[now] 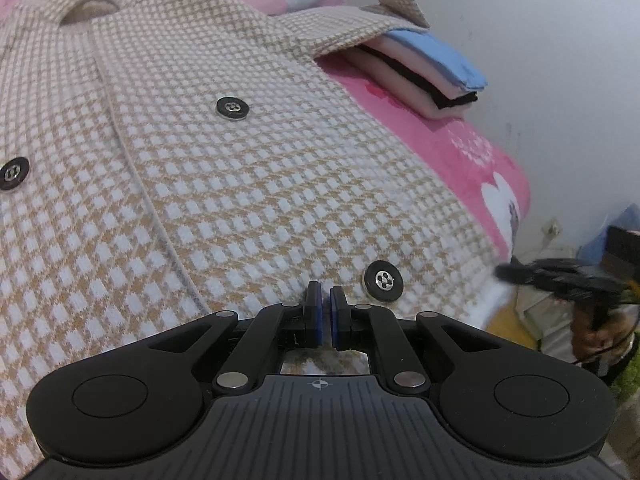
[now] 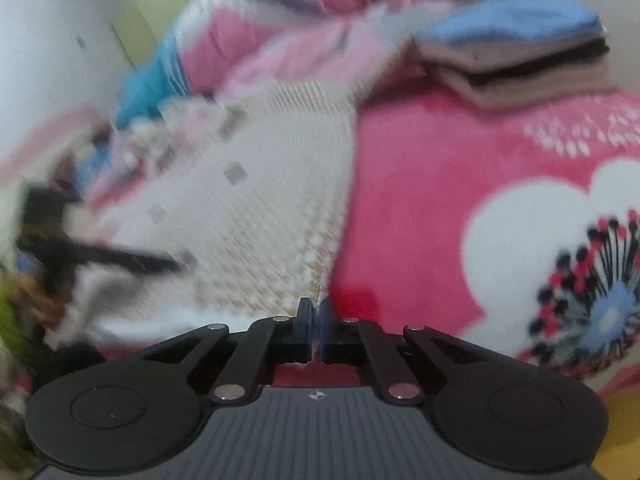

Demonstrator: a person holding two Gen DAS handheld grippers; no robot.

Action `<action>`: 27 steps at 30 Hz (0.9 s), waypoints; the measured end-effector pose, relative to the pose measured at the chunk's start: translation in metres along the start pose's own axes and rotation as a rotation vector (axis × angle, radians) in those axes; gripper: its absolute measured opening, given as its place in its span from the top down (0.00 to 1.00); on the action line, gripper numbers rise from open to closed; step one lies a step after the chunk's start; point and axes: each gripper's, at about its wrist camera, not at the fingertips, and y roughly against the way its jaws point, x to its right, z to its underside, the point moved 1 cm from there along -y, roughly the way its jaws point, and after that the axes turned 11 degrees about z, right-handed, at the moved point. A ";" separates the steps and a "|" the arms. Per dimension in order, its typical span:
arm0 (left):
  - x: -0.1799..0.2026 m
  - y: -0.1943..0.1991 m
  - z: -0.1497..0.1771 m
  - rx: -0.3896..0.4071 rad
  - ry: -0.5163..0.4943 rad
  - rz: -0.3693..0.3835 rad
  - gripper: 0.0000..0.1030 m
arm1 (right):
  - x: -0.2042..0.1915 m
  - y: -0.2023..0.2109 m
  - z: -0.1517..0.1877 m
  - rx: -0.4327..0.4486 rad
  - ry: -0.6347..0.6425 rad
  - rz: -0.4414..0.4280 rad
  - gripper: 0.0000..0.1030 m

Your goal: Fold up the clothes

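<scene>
Woven tan-and-white checked coat (image 1: 248, 184), round metal buttons (image 1: 383, 276), both tools (image 1: 325, 294) (image 2: 315, 308) pinching its hem

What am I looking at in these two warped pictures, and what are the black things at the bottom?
Each black thing is a hand-held two-finger tool carrying its own wide-angle camera, hence the warping. One picture looks along the left tool, the other along the right tool. Both tools' jaws are nearly together at the hem of a beige checked coat with dark buttons; whether they pinch cloth I cannot tell. The coat lies on a pink flowered blanket. Behind it sits a stack of folded clothes, blue on top. The right picture is blurred.
</scene>
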 end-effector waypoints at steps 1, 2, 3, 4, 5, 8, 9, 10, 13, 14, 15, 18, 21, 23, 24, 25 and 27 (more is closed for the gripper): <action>0.001 0.000 0.000 0.000 -0.005 -0.003 0.93 | 0.002 -0.001 0.000 0.002 -0.015 -0.009 0.99; 0.002 0.000 0.000 0.000 -0.010 -0.006 0.93 | 0.003 0.002 -0.001 0.011 -0.014 -0.006 1.00; 0.002 0.001 0.001 -0.001 -0.015 -0.009 0.93 | 0.003 0.006 -0.002 0.021 -0.007 0.002 1.00; 0.003 0.001 0.001 0.000 -0.021 -0.012 0.93 | 0.001 0.007 -0.001 0.019 0.015 0.017 0.99; 0.004 0.001 0.001 0.002 -0.024 -0.013 0.93 | -0.002 0.006 0.001 0.013 0.043 0.035 0.99; 0.007 0.003 0.001 0.010 -0.038 -0.028 0.93 | -0.004 0.006 0.004 0.014 0.043 0.040 0.99; 0.009 0.005 0.001 0.013 -0.046 -0.036 0.93 | -0.003 0.007 0.004 0.011 0.036 0.042 0.98; 0.012 0.007 0.000 0.016 -0.053 -0.044 0.93 | -0.003 0.007 0.004 0.008 0.030 0.044 0.98; 0.020 0.013 -0.002 0.030 -0.089 -0.076 0.92 | -0.009 0.007 0.004 0.007 0.057 0.077 0.98; 0.026 0.013 -0.004 0.038 -0.119 -0.089 0.92 | -0.010 0.007 0.003 0.004 0.062 0.086 0.97; 0.032 0.012 -0.007 0.043 -0.144 -0.092 0.92 | -0.011 0.008 0.001 -0.001 0.069 0.094 0.95; 0.044 -0.002 -0.019 0.034 -0.192 -0.067 0.92 | -0.013 0.018 -0.009 0.013 0.116 0.128 0.83; 0.057 -0.023 -0.024 -0.001 -0.255 -0.039 0.92 | -0.015 0.027 -0.032 0.085 0.148 0.130 0.83; 0.062 -0.036 -0.021 -0.030 -0.298 -0.040 0.92 | -0.016 0.030 -0.052 0.135 0.147 0.110 0.83; 0.064 -0.041 -0.019 -0.041 -0.319 -0.051 0.91 | -0.022 0.022 -0.057 0.141 0.166 0.103 0.83; 0.065 -0.043 -0.015 -0.046 -0.340 -0.069 0.91 | -0.028 0.011 -0.060 0.140 0.191 0.096 0.83; 0.068 -0.048 -0.009 -0.057 -0.383 -0.105 0.91 | -0.042 -0.012 -0.067 0.137 0.241 0.082 0.85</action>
